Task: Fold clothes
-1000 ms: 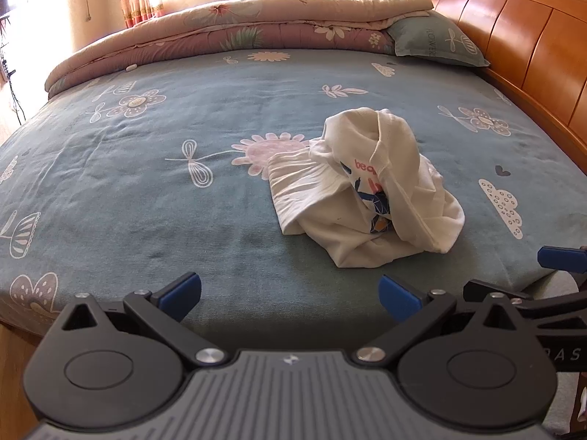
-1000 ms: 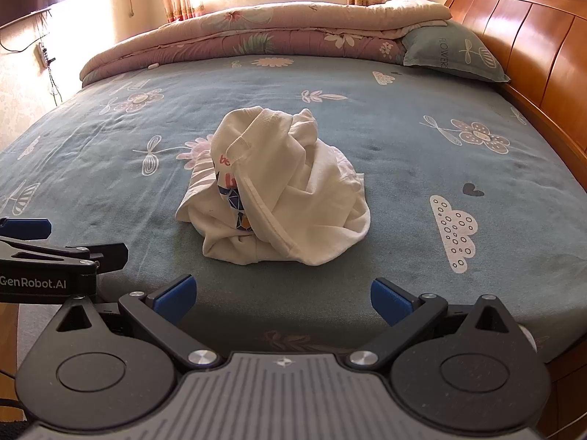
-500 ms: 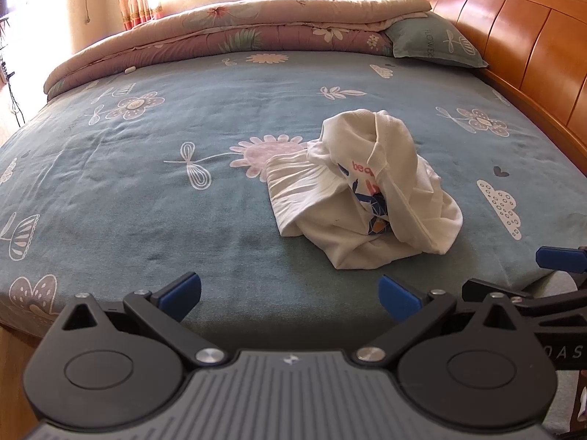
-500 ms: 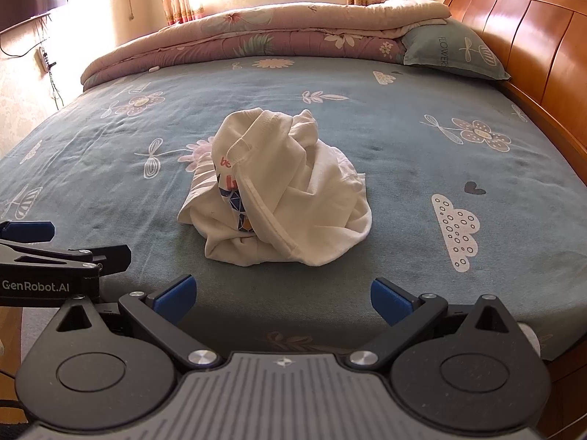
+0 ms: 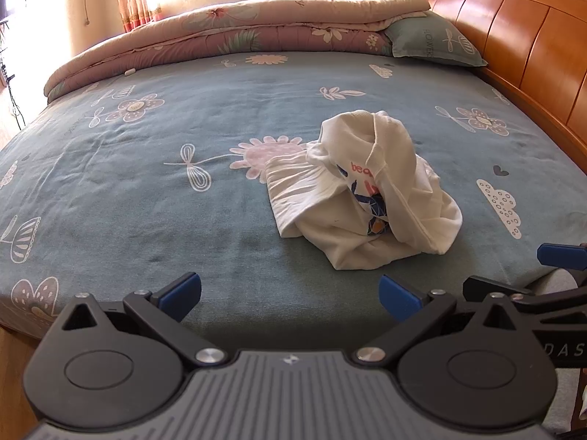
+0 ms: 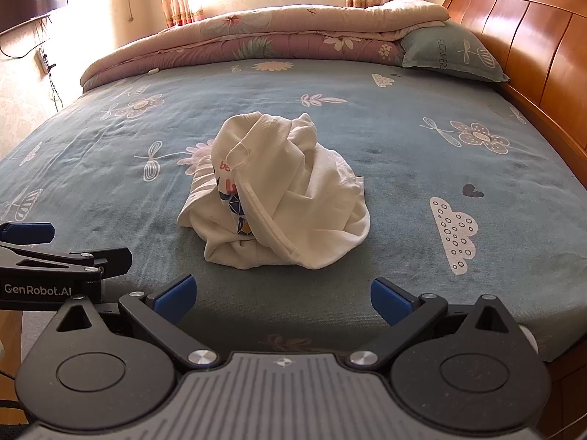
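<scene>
You are easing both grippers slightly closer to the crumpled white printed cotton shirt [image 6: 273, 198] than a moment ago; left gripper [image 5: 290, 295] and right gripper [image 6: 280, 295] are staying spread apart, empty. The shirt is lying unfolded, just beyond them.

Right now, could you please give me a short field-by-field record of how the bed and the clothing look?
garment: white T-shirt with a coloured print, crumpled in a heap, not yet folded
surface: blue floral bedsheet, the T-shirt lying on it
left tongs: open, holding nothing, short of the T-shirt
right tongs: open, holding nothing, short of the T-shirt
far end: folded pink quilt along the bed's far edge
pillow: green pillow beside the quilt
headboard: wooden headboard on the right
</scene>
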`<control>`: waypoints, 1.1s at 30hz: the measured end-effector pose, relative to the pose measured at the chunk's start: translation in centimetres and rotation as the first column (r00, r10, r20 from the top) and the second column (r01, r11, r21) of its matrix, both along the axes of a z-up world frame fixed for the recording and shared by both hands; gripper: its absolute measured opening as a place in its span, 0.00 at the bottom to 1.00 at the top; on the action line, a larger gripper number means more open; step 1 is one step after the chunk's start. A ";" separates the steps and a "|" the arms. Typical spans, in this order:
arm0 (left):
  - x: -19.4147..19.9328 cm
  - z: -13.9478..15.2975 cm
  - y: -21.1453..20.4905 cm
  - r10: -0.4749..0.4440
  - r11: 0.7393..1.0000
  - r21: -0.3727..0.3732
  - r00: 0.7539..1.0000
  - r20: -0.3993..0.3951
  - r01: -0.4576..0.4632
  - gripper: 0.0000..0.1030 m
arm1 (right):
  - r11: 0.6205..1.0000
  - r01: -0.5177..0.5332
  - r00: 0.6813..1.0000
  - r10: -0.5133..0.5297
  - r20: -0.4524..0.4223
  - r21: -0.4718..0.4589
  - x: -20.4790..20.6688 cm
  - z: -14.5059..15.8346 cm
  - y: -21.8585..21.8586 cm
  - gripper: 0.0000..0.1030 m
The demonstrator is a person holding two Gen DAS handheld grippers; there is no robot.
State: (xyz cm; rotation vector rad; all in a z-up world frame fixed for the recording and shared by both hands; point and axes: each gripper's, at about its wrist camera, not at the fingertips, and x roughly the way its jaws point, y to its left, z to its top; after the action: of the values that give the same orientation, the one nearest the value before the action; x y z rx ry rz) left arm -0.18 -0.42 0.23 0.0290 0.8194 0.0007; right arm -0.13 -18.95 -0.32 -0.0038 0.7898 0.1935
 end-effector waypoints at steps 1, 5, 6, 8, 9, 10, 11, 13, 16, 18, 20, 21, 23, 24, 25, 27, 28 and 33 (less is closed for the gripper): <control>0.0 0.0 0.0 0.000 1.000 -0.002 1.000 0.000 0.000 1.00 | 1.000 0.001 1.000 -0.001 0.000 0.000 0.0 0.0 0.0 1.00; 0.1 0.0 0.1 -0.001 1.000 -0.001 1.000 -0.004 0.001 1.00 | 1.000 -0.001 1.000 0.001 0.001 0.000 0.0 0.0 0.0 1.00; 0.1 0.0 0.0 -0.001 1.000 0.000 1.000 -0.004 0.001 1.00 | 1.000 -0.001 1.000 0.001 0.001 0.000 0.0 0.0 0.0 1.00; 0.1 0.0 0.0 -0.001 1.000 0.001 1.000 -0.004 0.001 1.00 | 1.000 -0.001 1.000 0.001 -0.001 0.002 0.1 0.0 0.0 1.00; 0.1 0.0 0.0 -0.001 1.000 0.002 1.000 -0.005 0.001 1.00 | 1.000 -0.001 1.000 0.001 -0.002 0.003 0.1 0.0 0.0 1.00; 0.1 -0.1 0.0 -0.001 1.000 0.003 1.000 -0.006 0.001 1.00 | 1.000 -0.001 1.000 0.001 -0.003 0.004 0.1 0.0 0.0 1.00; 0.2 -0.1 0.0 -0.001 1.000 0.002 1.000 -0.007 0.001 1.00 | 1.000 -0.001 1.000 0.001 -0.004 0.004 0.1 -0.1 0.0 1.00; 0.2 -0.2 0.0 -0.001 1.000 0.002 1.000 -0.009 0.001 1.00 | 1.000 0.000 1.000 0.000 -0.005 0.002 0.1 -0.1 0.0 1.00; 0.3 -0.2 0.0 -0.001 1.000 0.001 1.000 -0.010 0.001 1.00 | 1.000 0.000 1.000 0.000 -0.007 0.003 0.2 -0.1 0.0 1.00; 0.2 -0.2 0.0 -0.001 1.000 0.002 1.000 -0.010 0.001 1.00 | 1.000 0.000 1.000 0.000 -0.008 0.004 0.2 -0.1 0.0 1.00; 0.2 -0.2 0.0 -0.001 1.000 0.002 1.000 -0.010 0.001 1.00 | 1.000 0.001 1.000 0.000 -0.008 0.004 0.2 -0.1 0.0 1.00; 0.2 -0.2 0.0 -0.001 1.000 0.001 1.000 -0.010 0.001 1.00 | 1.000 0.001 1.000 -0.001 -0.009 0.004 0.2 -0.1 0.0 1.00; 0.2 -0.3 0.0 0.000 1.000 0.001 1.000 -0.010 0.000 1.00 | 1.000 0.001 1.000 -0.001 -0.009 0.005 0.2 -0.1 0.0 1.00; 0.2 -0.3 0.0 0.000 1.000 0.001 1.000 -0.010 0.000 1.00 | 1.000 0.001 1.000 -0.001 -0.009 0.005 0.2 -0.1 0.0 1.00; 0.2 -0.3 0.0 0.001 1.000 0.001 1.000 -0.010 -0.001 1.00 | 1.000 0.001 1.000 -0.001 -0.009 0.004 0.2 -0.1 0.0 1.00; 0.2 -0.3 0.1 0.001 1.000 0.000 1.000 -0.010 -0.001 1.00 | 1.000 0.001 1.000 -0.001 -0.008 0.005 0.2 -0.1 0.0 1.00; 0.2 -0.2 0.1 0.000 1.000 -0.001 1.000 -0.009 0.000 1.00 | 1.000 0.001 1.000 -0.001 -0.008 0.005 0.2 -0.1 0.0 1.00; 0.1 -0.2 0.1 0.002 1.000 0.000 1.000 -0.007 -0.002 1.00 | 1.000 0.001 1.000 -0.001 -0.007 0.007 0.2 -0.1 -0.1 1.00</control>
State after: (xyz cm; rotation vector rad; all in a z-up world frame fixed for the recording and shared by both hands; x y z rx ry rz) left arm -0.05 -0.32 0.00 0.0277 0.8268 0.0023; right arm 0.03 -19.02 -0.47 0.0036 0.7964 0.1948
